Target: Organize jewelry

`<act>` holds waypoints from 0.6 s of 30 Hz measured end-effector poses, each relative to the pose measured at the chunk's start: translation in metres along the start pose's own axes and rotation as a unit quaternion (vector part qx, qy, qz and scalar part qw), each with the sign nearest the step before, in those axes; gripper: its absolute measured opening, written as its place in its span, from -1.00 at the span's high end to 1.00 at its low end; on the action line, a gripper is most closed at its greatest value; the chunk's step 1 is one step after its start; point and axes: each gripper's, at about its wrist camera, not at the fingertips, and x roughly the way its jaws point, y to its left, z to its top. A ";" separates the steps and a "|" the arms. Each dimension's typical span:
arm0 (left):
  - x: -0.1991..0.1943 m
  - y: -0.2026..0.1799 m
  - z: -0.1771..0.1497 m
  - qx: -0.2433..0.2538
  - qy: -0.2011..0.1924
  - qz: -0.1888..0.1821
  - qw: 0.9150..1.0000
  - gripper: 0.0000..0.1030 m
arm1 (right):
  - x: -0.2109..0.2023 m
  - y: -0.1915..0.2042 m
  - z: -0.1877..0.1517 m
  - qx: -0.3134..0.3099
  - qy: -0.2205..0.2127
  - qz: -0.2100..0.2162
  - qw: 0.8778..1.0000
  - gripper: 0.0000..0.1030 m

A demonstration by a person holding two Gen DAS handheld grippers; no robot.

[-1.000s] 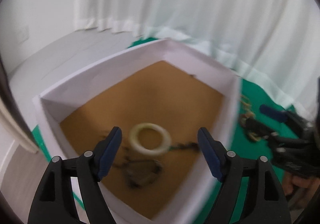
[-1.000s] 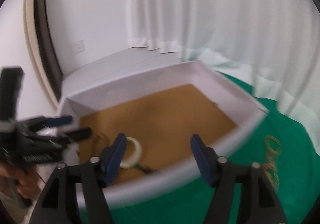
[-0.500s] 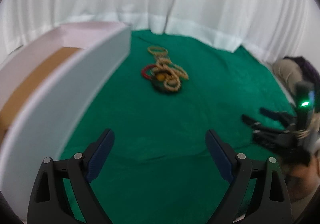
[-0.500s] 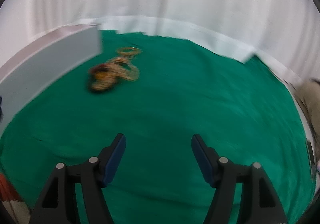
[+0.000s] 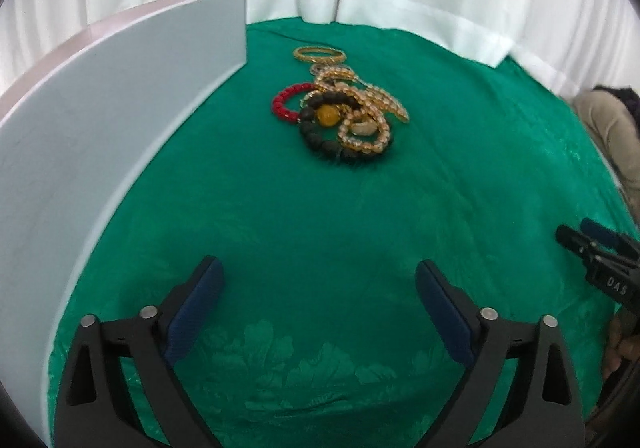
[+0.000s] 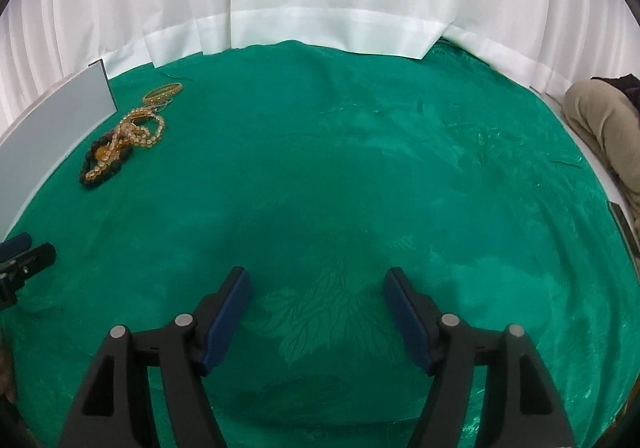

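Black gripper [image 5: 318,288] frames, blue-padded jaws, silver screws, "DAS" lettering.

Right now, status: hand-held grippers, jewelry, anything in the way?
Left hand-held gripper open, jaws just widened, nothing between. Right hand-held gripper open, empty. Jewelry pile untouched on green cloth beside white box. Path clear.

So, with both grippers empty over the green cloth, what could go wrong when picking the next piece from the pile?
1. The beaded bracelets lie overlapped; lifting one may drag others along.
2. The open left gripper could pinch the green cloth too.
3. The thin gold bangle lies flat near the white box, possibly hard to grip.
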 end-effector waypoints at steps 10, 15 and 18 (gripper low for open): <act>-0.004 -0.005 -0.005 0.016 0.006 0.019 1.000 -0.91 | 0.000 0.002 0.000 0.001 -0.001 -0.002 1.000 -0.40; 0.001 -0.005 -0.001 0.016 0.006 0.019 1.000 -0.92 | 0.000 0.002 0.000 -0.001 -0.001 -0.003 1.000 -0.40; 0.002 -0.005 -0.001 0.017 0.007 0.019 1.000 -0.92 | 0.000 0.002 0.000 -0.001 -0.001 -0.003 1.000 -0.40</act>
